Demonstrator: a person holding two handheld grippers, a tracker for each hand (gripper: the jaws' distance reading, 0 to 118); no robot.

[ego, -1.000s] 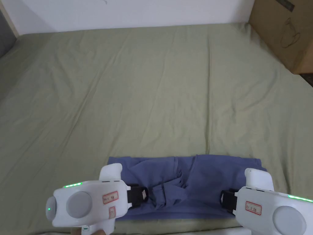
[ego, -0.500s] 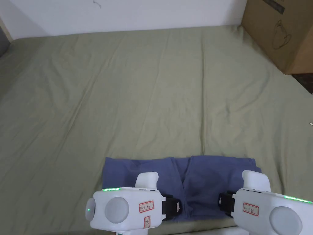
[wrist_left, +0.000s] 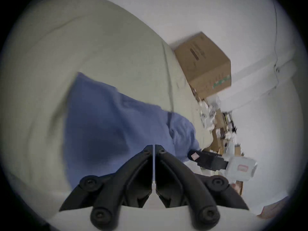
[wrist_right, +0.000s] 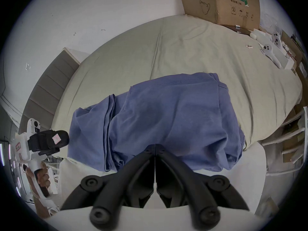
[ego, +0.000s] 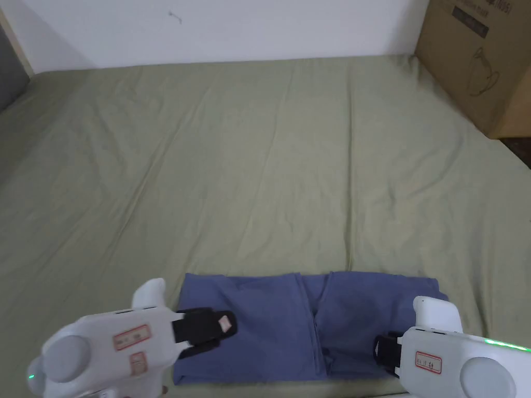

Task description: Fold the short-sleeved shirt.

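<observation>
Flatly, soft blue shirt [ego: 290, 326] forms a rectangle on wrinkled sheet [ego: 259, 155].

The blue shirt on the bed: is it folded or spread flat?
Folded. The shirt lies as a narrow band on the bed, both sides turned in, their edges meeting at a seam near the middle.

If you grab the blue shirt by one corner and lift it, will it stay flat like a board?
Probably not. The blue shirt lies in soft creased layers on the green sheet, so it would likely droop and unfold. It looks thin, so likely light. Pushed, it would probably bunch up rather than slide neatly.
</observation>
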